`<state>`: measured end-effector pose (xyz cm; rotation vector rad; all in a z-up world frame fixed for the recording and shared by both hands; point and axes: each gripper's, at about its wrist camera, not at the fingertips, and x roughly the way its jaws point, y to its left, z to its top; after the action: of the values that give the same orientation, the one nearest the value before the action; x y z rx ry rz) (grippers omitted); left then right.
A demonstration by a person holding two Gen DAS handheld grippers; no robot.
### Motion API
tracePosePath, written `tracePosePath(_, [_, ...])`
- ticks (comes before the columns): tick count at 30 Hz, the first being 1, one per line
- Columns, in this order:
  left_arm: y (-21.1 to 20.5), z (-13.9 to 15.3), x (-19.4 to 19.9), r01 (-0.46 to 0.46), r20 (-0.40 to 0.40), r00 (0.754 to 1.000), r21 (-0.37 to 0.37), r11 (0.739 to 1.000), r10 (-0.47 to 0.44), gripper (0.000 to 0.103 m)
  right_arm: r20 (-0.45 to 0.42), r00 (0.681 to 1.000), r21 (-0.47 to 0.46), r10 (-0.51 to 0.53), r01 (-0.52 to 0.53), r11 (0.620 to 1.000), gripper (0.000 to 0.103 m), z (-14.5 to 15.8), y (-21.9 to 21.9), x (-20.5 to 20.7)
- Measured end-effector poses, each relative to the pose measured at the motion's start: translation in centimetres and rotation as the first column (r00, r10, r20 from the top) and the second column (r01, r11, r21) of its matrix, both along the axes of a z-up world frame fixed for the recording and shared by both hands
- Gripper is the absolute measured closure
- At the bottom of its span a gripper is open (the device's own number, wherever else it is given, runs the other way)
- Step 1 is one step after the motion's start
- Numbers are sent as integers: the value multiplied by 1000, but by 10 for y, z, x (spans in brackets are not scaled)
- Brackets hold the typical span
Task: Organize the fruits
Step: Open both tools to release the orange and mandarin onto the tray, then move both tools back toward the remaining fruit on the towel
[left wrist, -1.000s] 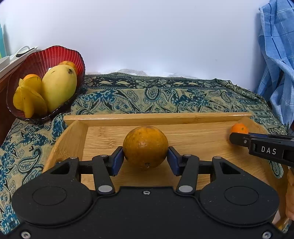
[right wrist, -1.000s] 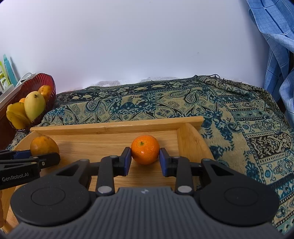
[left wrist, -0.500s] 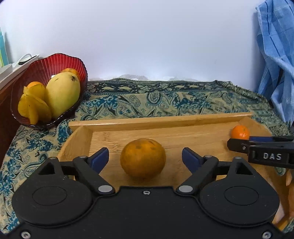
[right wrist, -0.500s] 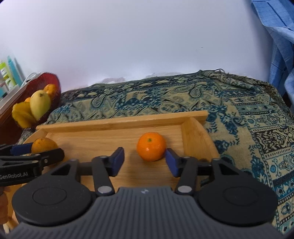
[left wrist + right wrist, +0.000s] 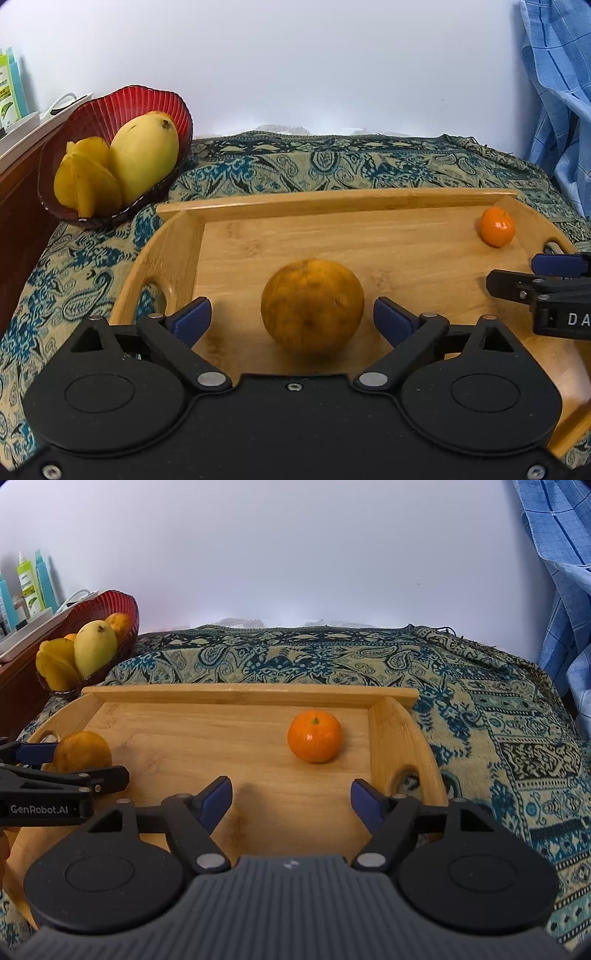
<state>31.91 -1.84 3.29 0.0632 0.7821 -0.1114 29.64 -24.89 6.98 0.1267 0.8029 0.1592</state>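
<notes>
A dull yellow-brown orange (image 5: 312,305) rests on the wooden tray (image 5: 332,201), between the blue pads of my left gripper (image 5: 292,318). Its jaws are opening, with clear gaps on both sides of the fruit. A small bright tangerine (image 5: 314,735) lies near the tray's right end, just ahead of my right gripper (image 5: 291,800). That gripper's jaws are opening too, with nothing between them. The same tangerine (image 5: 497,231) shows in the left wrist view, and the orange (image 5: 82,751) in the right wrist view.
A red glass bowl (image 5: 122,107) with a mango (image 5: 144,157) and starfruit (image 5: 86,177) stands on the patterned cloth (image 5: 480,716) left of the tray. Bottles (image 5: 31,585) line a shelf at far left. Blue checked fabric (image 5: 557,92) hangs on the right.
Both grippers let go of their fruit and opened wide. Each has pulled back a little, leaving the orange and the tangerine lying on the tray.
</notes>
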Motion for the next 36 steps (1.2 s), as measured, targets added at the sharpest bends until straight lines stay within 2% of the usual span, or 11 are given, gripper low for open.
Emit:
tracePosePath(10, [6, 19, -47, 24, 43, 999, -28, 999, -23, 3, 62, 998, 36, -4, 2, 999, 19, 19, -4, -50])
tracePosePath(21, [-3, 42, -145, 82, 122, 989, -23, 996, -78, 1, 153, 988, 100, -26, 11, 995, 17, 33, -8, -137])
tracePosePath(29, [-12, 44, -216, 93, 174, 980, 3, 996, -92, 0, 229, 973, 65, -16, 1, 998, 13, 33, -5, -198])
tracePosePath(36, [-11, 40, -263, 63, 192, 980, -29, 998, -56, 0, 268, 963, 38, -31, 22, 999, 12, 28, -8, -243])
